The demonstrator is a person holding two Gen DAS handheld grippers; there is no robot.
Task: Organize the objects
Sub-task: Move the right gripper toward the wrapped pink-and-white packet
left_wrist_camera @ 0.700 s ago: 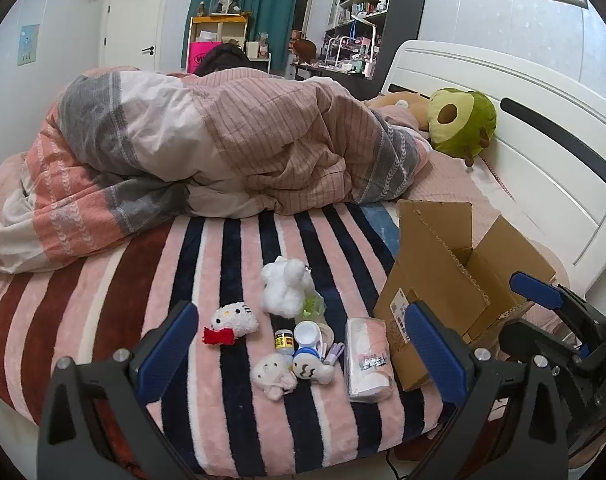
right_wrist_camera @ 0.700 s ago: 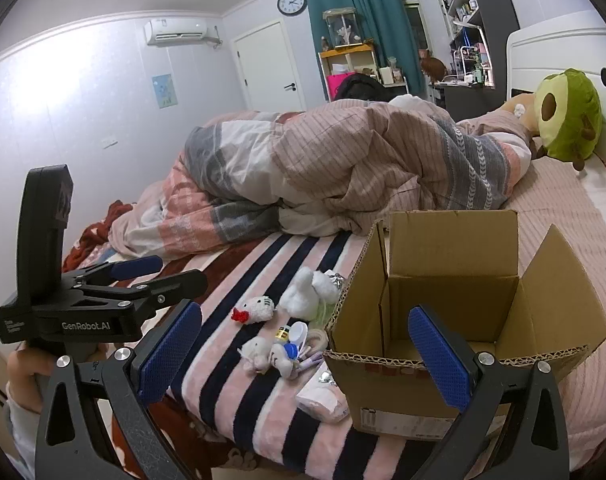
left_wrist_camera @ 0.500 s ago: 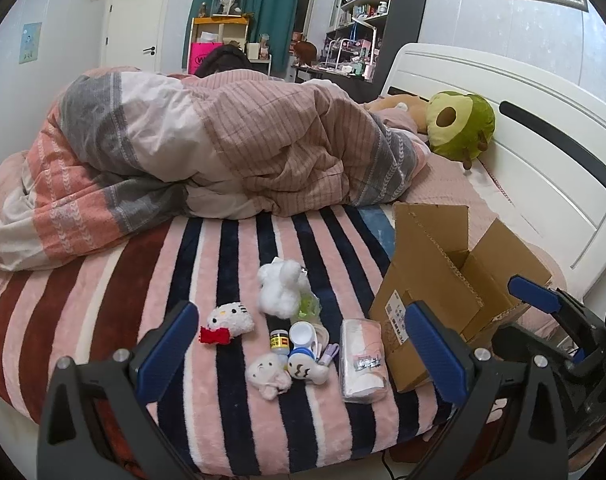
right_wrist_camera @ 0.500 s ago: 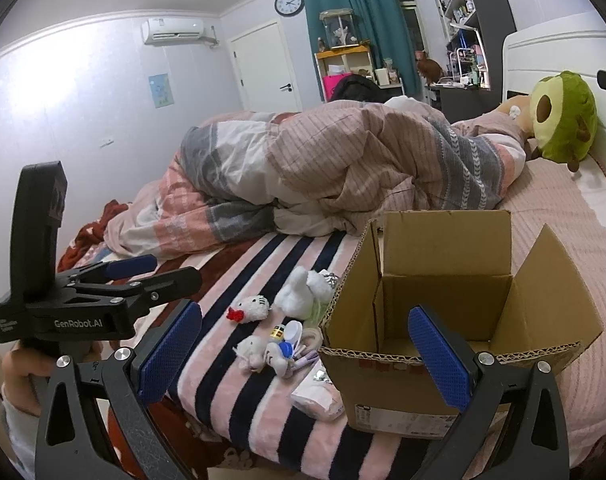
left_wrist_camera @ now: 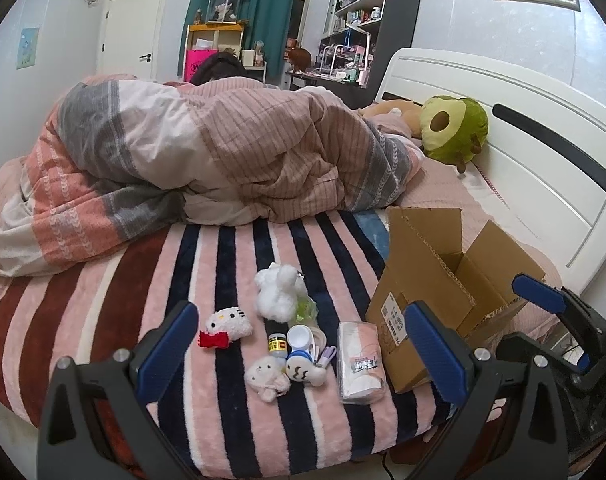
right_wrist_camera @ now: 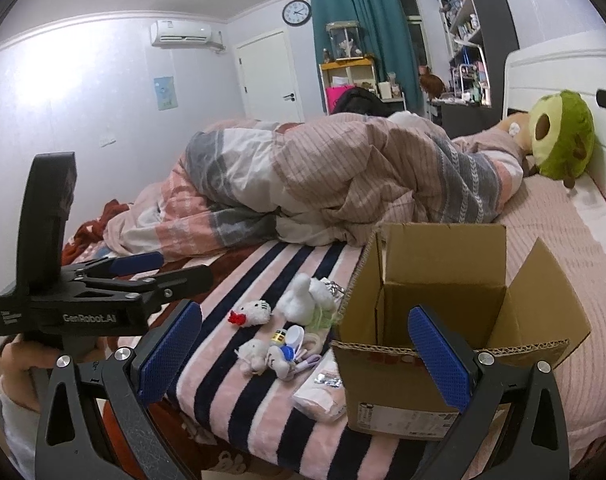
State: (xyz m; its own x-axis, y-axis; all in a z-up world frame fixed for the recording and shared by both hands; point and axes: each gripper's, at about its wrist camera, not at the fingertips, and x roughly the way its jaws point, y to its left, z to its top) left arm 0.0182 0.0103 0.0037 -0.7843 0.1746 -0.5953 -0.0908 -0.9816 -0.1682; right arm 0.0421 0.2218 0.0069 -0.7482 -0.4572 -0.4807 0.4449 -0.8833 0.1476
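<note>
Showing only rightward: hand (right_wrist_camera: 13,364), left tool (right_wrist_camera: 159,270).

Left tongs (left_wrist_camera: 299,348) and right tongs (right_wrist_camera: 303,350) gape wide, empty, angled downward.

On the bed (left_wrist_camera: 231,280), small toys (left_wrist_camera: 279,332) lie left of the cardboard box (left_wrist_camera: 435,280), the duvet (left_wrist_camera: 207,152) heaped behind them.
</note>
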